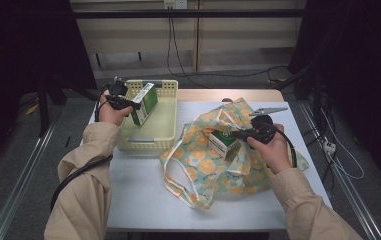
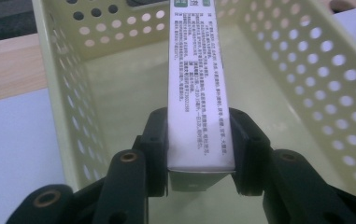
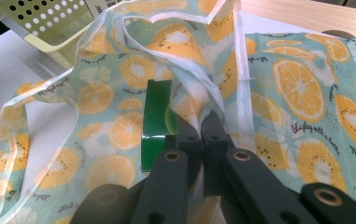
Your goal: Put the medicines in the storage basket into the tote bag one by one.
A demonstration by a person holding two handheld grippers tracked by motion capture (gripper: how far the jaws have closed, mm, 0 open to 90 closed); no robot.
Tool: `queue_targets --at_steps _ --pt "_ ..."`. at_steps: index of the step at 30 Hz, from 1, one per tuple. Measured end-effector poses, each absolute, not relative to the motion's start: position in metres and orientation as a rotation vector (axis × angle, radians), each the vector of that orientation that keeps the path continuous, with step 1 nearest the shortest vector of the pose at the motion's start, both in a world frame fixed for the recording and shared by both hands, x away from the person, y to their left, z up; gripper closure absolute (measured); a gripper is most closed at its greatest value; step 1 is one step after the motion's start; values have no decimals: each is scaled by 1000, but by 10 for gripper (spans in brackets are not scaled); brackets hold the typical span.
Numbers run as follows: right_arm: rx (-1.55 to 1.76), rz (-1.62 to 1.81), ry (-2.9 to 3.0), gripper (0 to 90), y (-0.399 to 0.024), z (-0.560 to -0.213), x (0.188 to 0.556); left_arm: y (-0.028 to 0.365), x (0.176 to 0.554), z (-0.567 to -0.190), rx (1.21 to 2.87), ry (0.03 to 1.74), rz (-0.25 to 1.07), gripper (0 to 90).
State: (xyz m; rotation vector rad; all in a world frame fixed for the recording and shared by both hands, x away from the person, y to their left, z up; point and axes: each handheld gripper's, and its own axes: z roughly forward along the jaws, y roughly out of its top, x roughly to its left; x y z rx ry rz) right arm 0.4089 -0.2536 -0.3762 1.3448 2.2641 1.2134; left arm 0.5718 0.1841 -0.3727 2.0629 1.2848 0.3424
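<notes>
Green-white box point(image 2: 199, 88) clamped in left hand-held gripper point(image 2: 199, 154) over basket point(image 2: 306, 70).

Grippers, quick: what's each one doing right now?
Left gripper: shut on the box, over the basket.
Right gripper: shut on the bag fabric.

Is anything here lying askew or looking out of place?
Nothing is spilled or damaged. The fruit-print bag lies crumpled on the table, with one box half inside its mouth. Another box is held tilted over the basket.
</notes>
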Motion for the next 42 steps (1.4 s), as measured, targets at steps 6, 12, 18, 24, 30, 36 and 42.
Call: queue_targets --at_steps 6,12,18,24,30,36,42 --pt "1354 1215 2259 893 -255 -379 410 183 558 -353 2052 1209 286 634" --pt "1352 1205 2266 893 -253 -381 411 182 539 -330 2054 1111 269 635" --pt "1362 1190 2261 893 -254 -381 411 176 512 -309 2073 972 210 634" --pt "1360 1177 2261 893 -253 -381 411 162 490 -297 2142 837 177 634" --pt "1370 1180 2254 893 -252 -382 413 143 471 -293 2177 709 110 634" --pt "1376 1173 2256 893 -252 -382 414 124 452 -292 2190 593 73 634" --pt "1372 1169 2252 893 -253 -380 414 104 432 -300 2231 494 5 634"
